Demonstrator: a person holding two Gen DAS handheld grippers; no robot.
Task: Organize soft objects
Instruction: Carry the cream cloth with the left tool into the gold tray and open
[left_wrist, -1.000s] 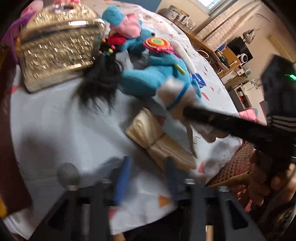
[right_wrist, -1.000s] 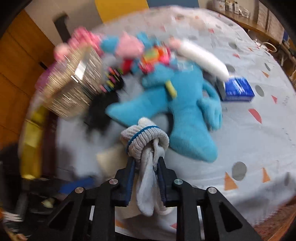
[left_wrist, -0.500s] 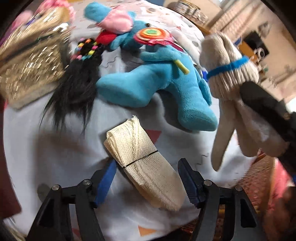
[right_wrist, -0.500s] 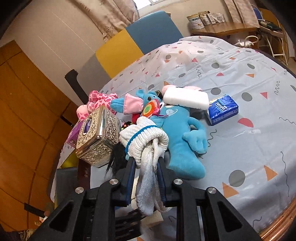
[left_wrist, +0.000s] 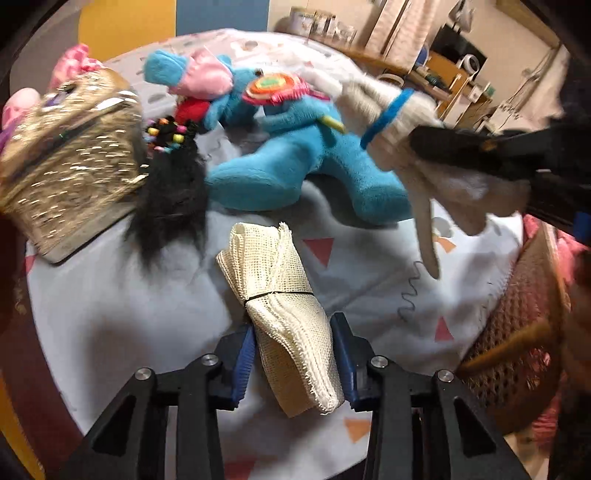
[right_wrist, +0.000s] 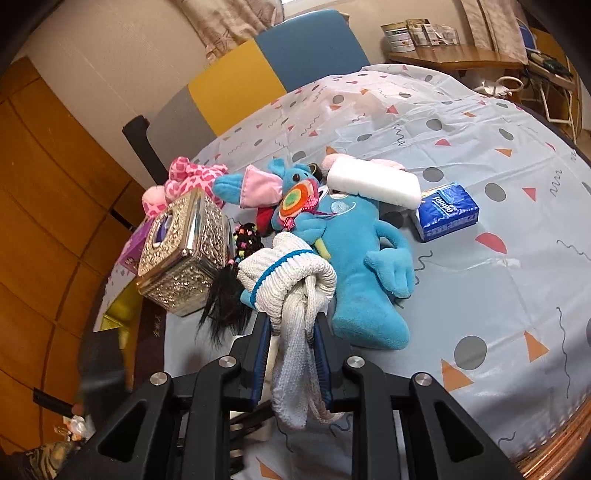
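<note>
Left gripper (left_wrist: 293, 356): jaws just closing, blue pads touching both flanks of rolled mesh cloth (left_wrist: 284, 306) at bottom centre of left view. Its long axis runs up-frame, away from you, leaning slightly left. Right gripper (right_wrist: 291, 354) clenched on knotted white gloves (right_wrist: 288, 280), aloft at upper right of left view. Blue plush (left_wrist: 306, 170) and black hair tuft (left_wrist: 170, 199) crowd beyond cloth. You have open tablecloth (left_wrist: 122, 306) at left; wicker basket (left_wrist: 517, 332) sits lower right.
</note>
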